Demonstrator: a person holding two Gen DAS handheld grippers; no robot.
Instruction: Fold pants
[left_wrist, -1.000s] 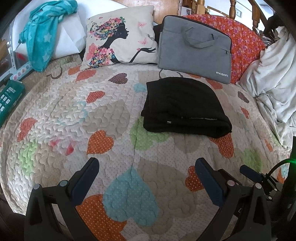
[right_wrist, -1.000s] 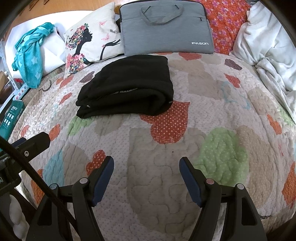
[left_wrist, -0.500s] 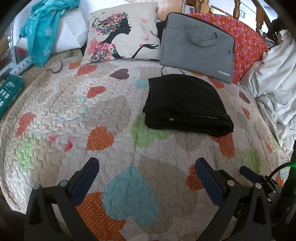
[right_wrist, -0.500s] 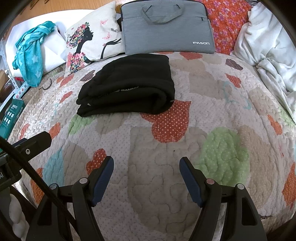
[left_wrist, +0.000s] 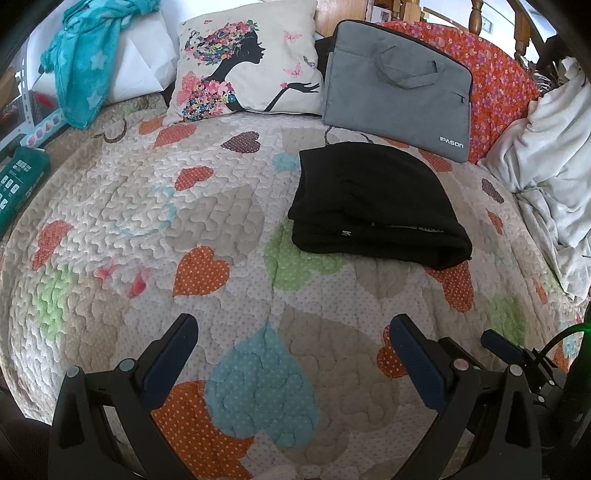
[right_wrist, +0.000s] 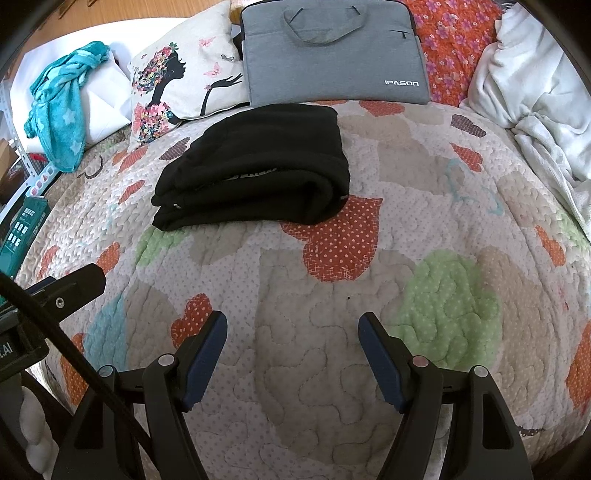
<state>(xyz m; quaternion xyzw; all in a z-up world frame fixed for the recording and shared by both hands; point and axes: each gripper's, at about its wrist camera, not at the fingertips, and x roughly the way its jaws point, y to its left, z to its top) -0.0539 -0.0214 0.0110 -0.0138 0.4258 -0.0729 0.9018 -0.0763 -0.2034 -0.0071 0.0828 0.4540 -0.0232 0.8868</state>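
Note:
The black pants (left_wrist: 373, 206) lie folded into a compact thick bundle on the heart-patterned quilt (left_wrist: 184, 229), far from both grippers. They also show in the right wrist view (right_wrist: 258, 166), up and left of centre. My left gripper (left_wrist: 291, 328) is open and empty, held low over the near part of the quilt. My right gripper (right_wrist: 291, 325) is open and empty too, over the quilt (right_wrist: 332, 332) in front of the pants. The left gripper's body (right_wrist: 59, 295) shows at the left edge of the right wrist view.
A grey laptop bag (left_wrist: 399, 88) leans just behind the pants, beside a printed cushion (left_wrist: 243, 62). A teal towel (left_wrist: 88, 55) lies on a white pillow at the far left. A crumpled white blanket (left_wrist: 546, 162) lies at the right. A green box (left_wrist: 18, 184) sits off the bed's left edge.
Both grippers stay open and empty. The views have shifted slightly; the pants have not moved.

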